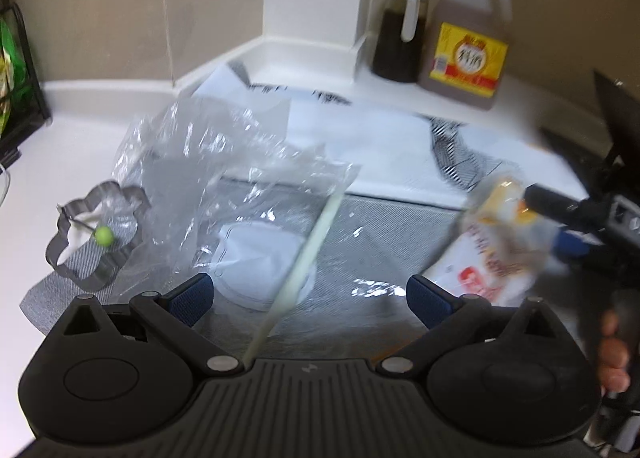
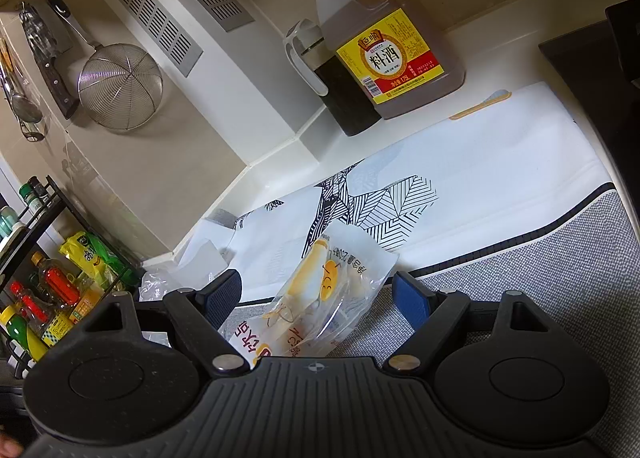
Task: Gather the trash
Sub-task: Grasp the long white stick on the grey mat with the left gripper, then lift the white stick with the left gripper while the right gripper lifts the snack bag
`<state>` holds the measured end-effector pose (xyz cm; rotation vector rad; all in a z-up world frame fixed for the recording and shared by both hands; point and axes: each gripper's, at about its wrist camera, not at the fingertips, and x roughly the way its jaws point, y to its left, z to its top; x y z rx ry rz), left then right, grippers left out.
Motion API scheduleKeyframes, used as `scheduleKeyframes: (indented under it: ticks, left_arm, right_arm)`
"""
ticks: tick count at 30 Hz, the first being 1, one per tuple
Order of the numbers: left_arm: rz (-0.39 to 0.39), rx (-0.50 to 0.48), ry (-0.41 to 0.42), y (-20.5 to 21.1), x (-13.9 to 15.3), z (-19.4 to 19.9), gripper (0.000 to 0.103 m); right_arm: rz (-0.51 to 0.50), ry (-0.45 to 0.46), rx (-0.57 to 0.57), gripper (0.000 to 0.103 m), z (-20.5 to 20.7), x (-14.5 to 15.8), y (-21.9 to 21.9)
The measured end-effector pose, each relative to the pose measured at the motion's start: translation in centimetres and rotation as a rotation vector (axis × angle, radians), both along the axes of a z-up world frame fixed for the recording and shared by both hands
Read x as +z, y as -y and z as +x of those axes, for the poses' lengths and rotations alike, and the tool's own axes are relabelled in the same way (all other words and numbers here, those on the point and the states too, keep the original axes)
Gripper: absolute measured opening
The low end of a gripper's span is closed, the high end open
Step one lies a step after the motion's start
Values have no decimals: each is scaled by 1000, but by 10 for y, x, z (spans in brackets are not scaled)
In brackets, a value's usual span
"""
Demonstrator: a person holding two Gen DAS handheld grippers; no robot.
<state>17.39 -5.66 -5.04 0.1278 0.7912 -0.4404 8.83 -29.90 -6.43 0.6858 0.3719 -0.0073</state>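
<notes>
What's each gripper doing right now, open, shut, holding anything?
Left gripper: open, over the clear plastic bag, holding nothing.
Right gripper: open; snack wrapper between its fingers, not pinched.

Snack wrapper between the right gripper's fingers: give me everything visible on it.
The snack wrapper is a crinkled, partly clear plastic packet with yellow artwork, red and dark print and a white end. It lies tilted between the right gripper's wide-open fingers, over the grey mat and white patterned cloth. Whether a pad touches it is unclear. The left wrist view shows it blurred.

- The snack wrapper (image 1: 496, 242) is motion-blurred in the left wrist view.
- The spice rack (image 2: 36, 258) runs off the picture's left edge.
- The white lid (image 1: 260, 258) lies veiled under clear plastic bag (image 1: 208, 177).
</notes>
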Motion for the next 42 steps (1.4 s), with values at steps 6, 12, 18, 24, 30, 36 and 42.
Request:
scheduleKeyframes:
  ticks: [6, 12, 18, 24, 30, 36, 42]
  left_arm:
    - [29, -13, 12, 4, -9, -1, 103]
    - [14, -22, 13, 5, -9, -2, 99]
    - [0, -65, 8, 8, -5, -10, 72]
    - [29, -62, 15, 9, -4, -13, 12]
    - [14, -49, 42, 2, 1, -20, 12]
    - [1, -47, 75, -2, 11, -33, 12]
    - [-27, -44, 99, -8, 22, -47, 11]
  right_arm:
    - [-16, -7, -2, 87, 2, 1, -3]
    - [-24, -6, 3, 91, 4, 1, -6]
    - [-197, -84, 21, 100, 20, 10, -31]
    - [-147, -120, -17, 34, 11, 5, -26]
    - [-136, -82, -42, 32, -9, 12, -24]
    - [-205, -23, -70, 30, -26, 31, -29]
    - [-256, 16, -95, 29, -39, 44, -35]
